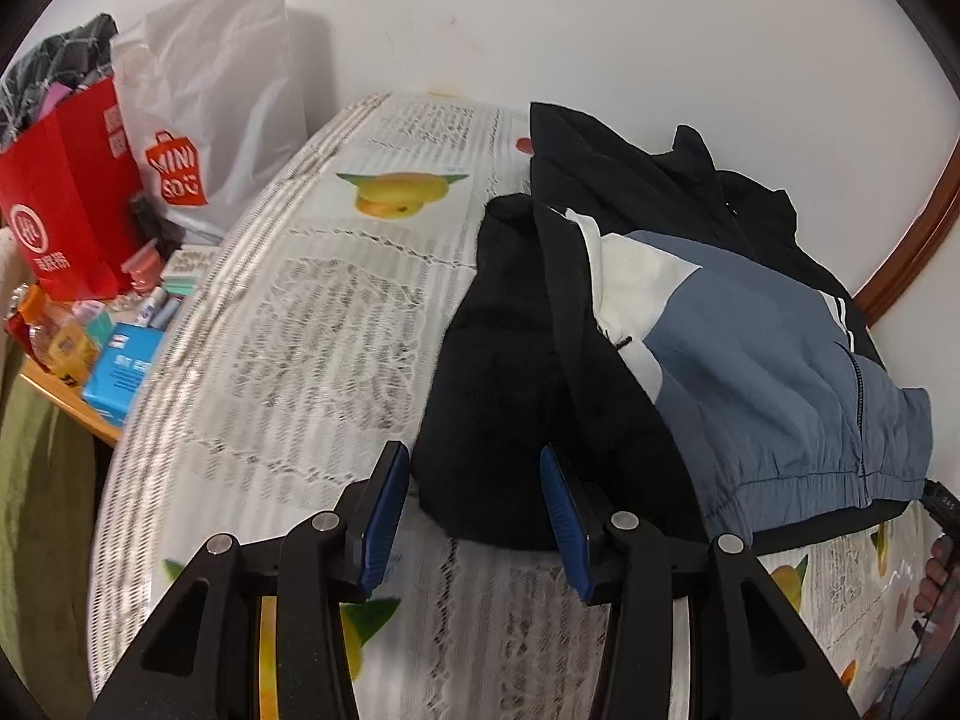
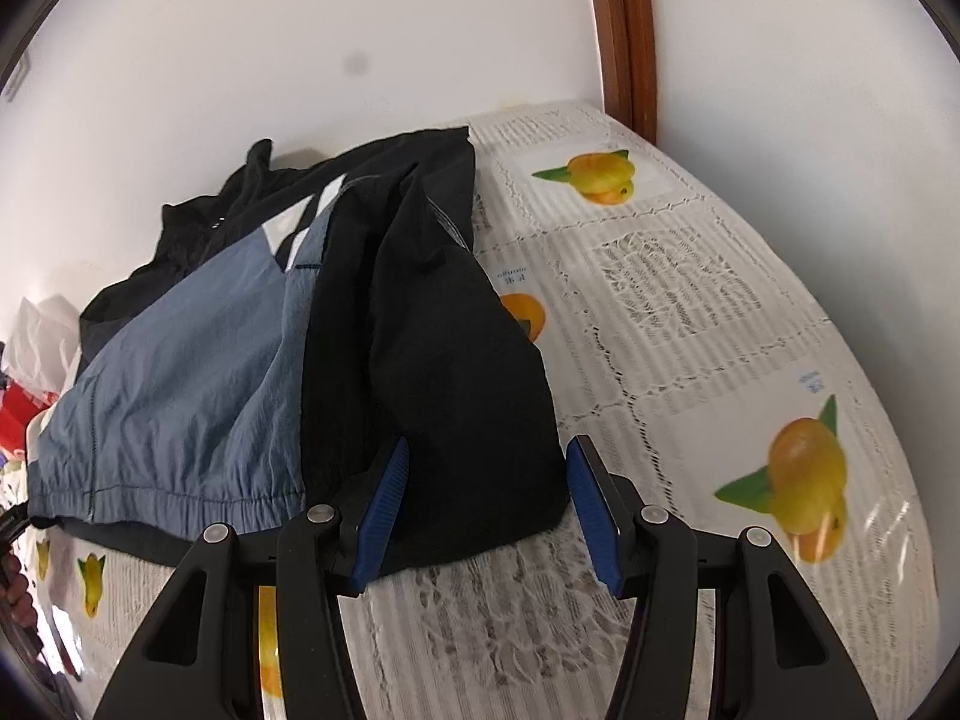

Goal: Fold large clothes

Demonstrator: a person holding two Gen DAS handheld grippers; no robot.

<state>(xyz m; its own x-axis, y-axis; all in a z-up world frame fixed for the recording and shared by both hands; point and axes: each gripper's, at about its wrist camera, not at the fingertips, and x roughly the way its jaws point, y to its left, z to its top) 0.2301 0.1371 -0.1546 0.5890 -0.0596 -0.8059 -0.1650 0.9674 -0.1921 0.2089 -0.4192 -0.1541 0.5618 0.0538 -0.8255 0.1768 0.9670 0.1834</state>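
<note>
A jacket [image 1: 750, 360] in black, blue-grey and white lies partly folded on the table, its black sleeves laid over the front. In the left wrist view one black sleeve [image 1: 504, 372] ends right in front of my left gripper [image 1: 473, 450], whose blue pads stand apart on either side of the cuff without pressing it. In the right wrist view the jacket [image 2: 180, 384] shows its other black sleeve [image 2: 456, 360], which runs down between the pads of my right gripper [image 2: 489, 441]. That gripper is also open and loose around the cloth.
The table wears a white lace-patterned cloth [image 1: 300, 312] printed with yellow fruit [image 2: 804, 480]. A red bag [image 1: 66, 192], a white shopping bag [image 1: 204, 108] and small boxes crowd a side shelf at left. A white wall and a brown wooden frame [image 2: 624, 30] stand behind. A hand [image 1: 936, 576] shows at the right edge.
</note>
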